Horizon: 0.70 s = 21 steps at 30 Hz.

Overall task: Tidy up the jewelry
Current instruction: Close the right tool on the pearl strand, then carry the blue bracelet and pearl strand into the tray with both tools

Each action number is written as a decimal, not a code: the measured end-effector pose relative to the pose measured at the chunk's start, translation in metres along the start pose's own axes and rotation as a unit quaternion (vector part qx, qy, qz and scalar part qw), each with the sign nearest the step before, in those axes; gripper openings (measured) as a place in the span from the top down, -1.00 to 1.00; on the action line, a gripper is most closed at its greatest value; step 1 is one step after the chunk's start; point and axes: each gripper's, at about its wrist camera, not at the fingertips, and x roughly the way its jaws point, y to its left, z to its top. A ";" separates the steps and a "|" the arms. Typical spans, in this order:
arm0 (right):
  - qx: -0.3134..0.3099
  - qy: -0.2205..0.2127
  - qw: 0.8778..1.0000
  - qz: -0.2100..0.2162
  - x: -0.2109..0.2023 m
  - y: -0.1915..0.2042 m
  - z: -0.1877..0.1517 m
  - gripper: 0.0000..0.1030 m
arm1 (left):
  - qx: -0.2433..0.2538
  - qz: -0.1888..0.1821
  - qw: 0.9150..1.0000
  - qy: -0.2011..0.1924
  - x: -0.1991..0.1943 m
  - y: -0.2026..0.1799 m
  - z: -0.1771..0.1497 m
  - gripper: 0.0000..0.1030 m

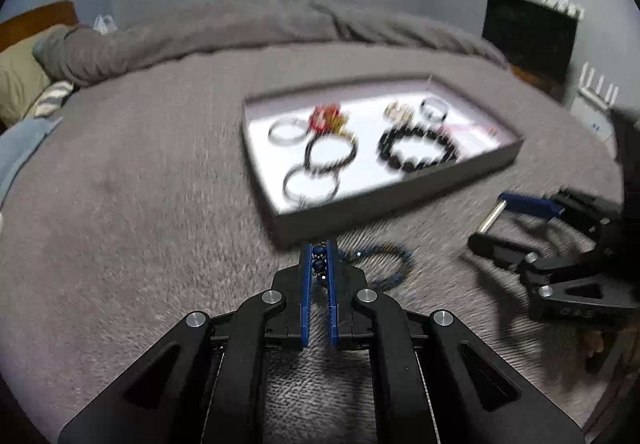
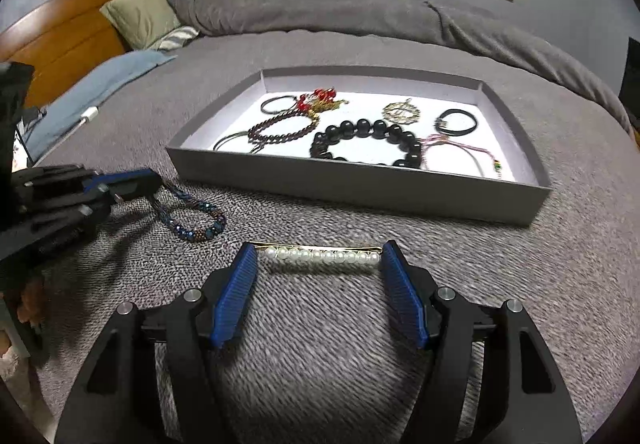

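right gripper [image 2: 318, 258]: nearest to me; jaws apart, straddling the pearl hair clip [image 2: 320, 256] end to end, pads just at its tips and not yet pressing, as far as i can tell.
pearl hair clip: lies flat on the grey blanket [image 2: 320, 324], just short of the tray.
left gripper [image 1: 319, 256]: jaws together, clamped on one end of the blue beaded bracelet [image 1: 384, 264], whose loop trails on the blanket.
grey tray [image 2: 360, 187]: beyond both pieces; already holds the black bead bracelet [image 2: 368, 141], a dark red bead bracelet [image 2: 280, 127] and several bangles.
step in hand, my judgement: i would close squarely on the clip's ends, keeping it level so it cannot pivot out, then lift clear of the tray wall.
right view only: shows the clip, sharp and whole.
left view only: shows beads pinched between the left pads, though blurred.
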 end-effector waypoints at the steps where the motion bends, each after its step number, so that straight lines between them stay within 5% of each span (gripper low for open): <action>1: 0.004 -0.003 1.000 0.003 -0.005 -0.003 0.001 -0.25 | -0.001 -0.005 1.000 -0.015 -0.010 -0.001 0.004 0.85; 11: 0.030 -0.049 0.998 -0.024 -0.029 -0.045 0.024 -0.25 | 0.002 0.009 0.997 -0.077 -0.025 -0.001 0.063 0.85; 21: 0.073 -0.049 0.995 -0.053 -0.005 -0.106 0.060 -0.25 | 0.010 -0.082 0.996 -0.036 0.038 -0.031 0.088 0.85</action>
